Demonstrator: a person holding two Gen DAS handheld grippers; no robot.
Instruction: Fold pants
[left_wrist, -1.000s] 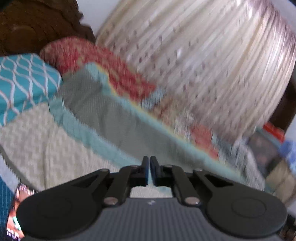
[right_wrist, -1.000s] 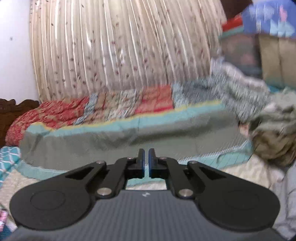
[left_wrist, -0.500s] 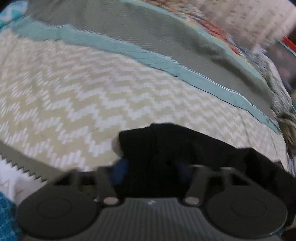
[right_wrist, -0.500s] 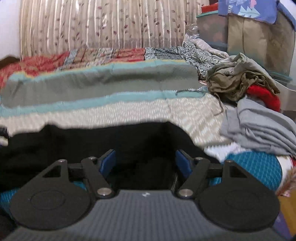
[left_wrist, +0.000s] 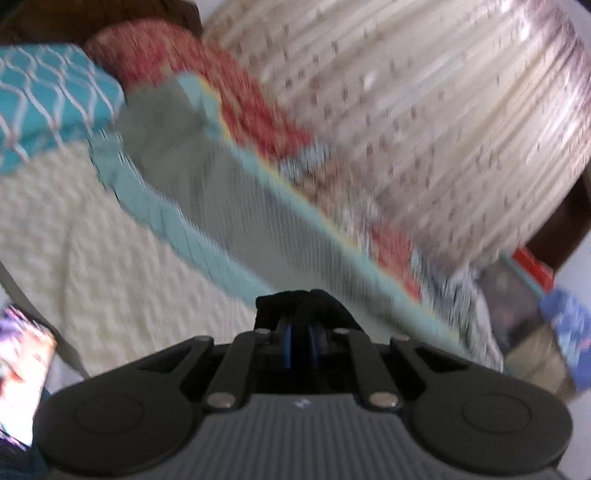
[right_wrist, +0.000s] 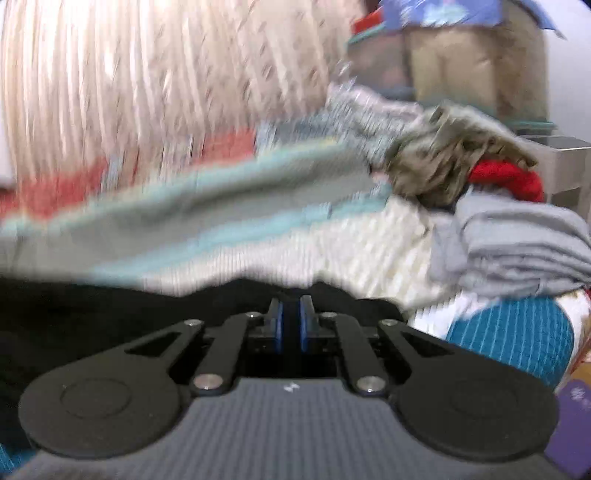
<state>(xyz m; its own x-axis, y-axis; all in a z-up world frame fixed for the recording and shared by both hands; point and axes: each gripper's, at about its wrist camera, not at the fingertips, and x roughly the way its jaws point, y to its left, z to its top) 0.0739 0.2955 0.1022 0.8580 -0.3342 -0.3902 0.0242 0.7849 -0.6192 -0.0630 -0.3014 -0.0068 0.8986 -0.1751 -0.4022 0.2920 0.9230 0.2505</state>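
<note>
Two claws are each pinching the same soft black cloth pants, one end in each. The left gripper (left_wrist: 301, 341) is squeezing tight on a small bunch of the black pants (left_wrist: 303, 301), which is poking up right past its blue pads (left_wrist: 289, 347). The right gripper (right_wrist: 289, 325) is squeezing tight too, and the black pants (right_wrist: 74, 314) are spreading out from its tips far to the left side of its picture. So the pants' long way is running across from one claw to the other, like a rope between two hands. Neither claw is nearer; each one is already holding its own end.

I think the next move is lifting or swinging the pants over onto the bed to lay one part on another. Both claws need to be going together so the cloth is not sagging or slipping out.

Under the pants, the cream zigzag blanket (left_wrist: 122, 273) is looking bare and flat. Just to the right side, a pile of grey folded clothes (right_wrist: 517, 247) is sitting close, and a messy olive-green and red heap (right_wrist: 461, 166) is behind it. These could be getting in the way if the pants swing right. Farther back, a grey and teal striped bedcover (left_wrist: 240, 206) is lying, then a tall pale pleated curtain (right_wrist: 147, 81).
</note>
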